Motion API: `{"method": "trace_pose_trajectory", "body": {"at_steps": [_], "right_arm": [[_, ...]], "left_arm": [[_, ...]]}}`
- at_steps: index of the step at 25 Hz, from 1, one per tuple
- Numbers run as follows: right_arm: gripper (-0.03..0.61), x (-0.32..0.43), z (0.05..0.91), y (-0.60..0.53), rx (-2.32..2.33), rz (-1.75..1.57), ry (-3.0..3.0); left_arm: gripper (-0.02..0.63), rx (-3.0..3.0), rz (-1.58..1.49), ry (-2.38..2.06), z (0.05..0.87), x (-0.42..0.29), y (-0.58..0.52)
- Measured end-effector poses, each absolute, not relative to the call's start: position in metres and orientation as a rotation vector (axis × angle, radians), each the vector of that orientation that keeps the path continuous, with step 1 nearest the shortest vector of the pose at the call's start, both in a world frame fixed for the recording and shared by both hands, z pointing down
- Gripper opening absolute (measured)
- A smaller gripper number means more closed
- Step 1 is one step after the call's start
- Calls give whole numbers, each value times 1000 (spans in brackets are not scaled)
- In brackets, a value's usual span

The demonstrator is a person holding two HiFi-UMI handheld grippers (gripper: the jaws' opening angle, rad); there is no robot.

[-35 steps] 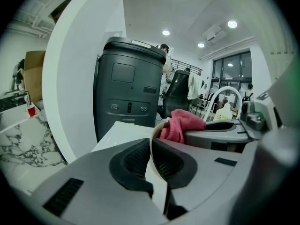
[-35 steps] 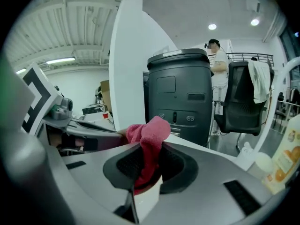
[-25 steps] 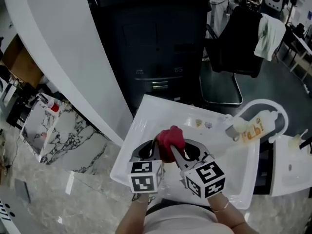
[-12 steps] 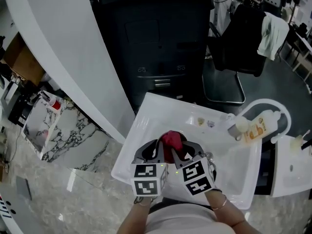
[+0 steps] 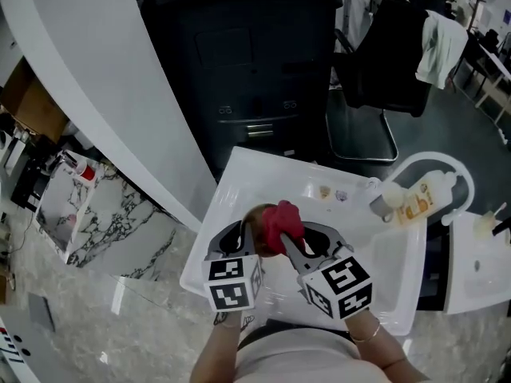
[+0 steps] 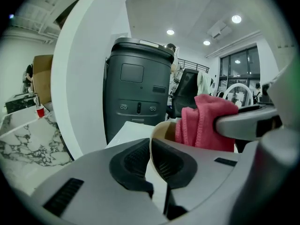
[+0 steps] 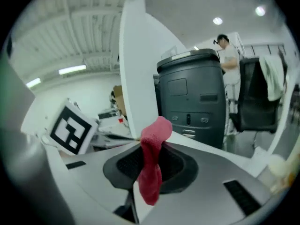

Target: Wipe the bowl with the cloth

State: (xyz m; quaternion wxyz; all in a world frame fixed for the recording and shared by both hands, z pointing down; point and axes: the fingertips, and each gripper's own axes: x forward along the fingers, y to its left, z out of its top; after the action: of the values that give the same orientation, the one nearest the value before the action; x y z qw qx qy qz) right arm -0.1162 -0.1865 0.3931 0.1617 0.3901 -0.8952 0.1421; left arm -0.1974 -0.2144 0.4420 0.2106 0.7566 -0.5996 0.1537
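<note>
My left gripper (image 6: pixel 151 161) pinches the bowl (image 6: pixel 163 131) by its thin rim. My right gripper (image 7: pixel 150 168) clamps the cloth (image 5: pixel 281 223), which sits at the bowl's three o'clock and hides its inside.

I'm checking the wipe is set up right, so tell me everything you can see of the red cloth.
The cloth is pinkish red, soft and fuzzy like a terry rag, bunched into folds. The right gripper is shut on a narrow pinch of it, with a rounded wad above the jaws and a short tail hanging below. The wad sits in the mouth of the tan bowl, which the left gripper clamps by its rim, above the white basin.
</note>
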Motion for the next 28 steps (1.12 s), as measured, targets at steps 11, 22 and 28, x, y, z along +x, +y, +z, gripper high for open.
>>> {"method": "trace_pose_trajectory", "body": {"at_steps": [11, 22, 28], "right_arm": [[77, -142, 430, -163, 928, 988, -2600], [78, -107, 441, -178, 1192, 628, -2413], [78, -83, 435, -188, 1297, 604, -2392]], "left_arm": [[32, 2137, 261, -1655, 430, -196, -213], [32, 2102, 283, -1649, 439, -201, -202], [32, 2089, 311, -1641, 444, -200, -200]]}}
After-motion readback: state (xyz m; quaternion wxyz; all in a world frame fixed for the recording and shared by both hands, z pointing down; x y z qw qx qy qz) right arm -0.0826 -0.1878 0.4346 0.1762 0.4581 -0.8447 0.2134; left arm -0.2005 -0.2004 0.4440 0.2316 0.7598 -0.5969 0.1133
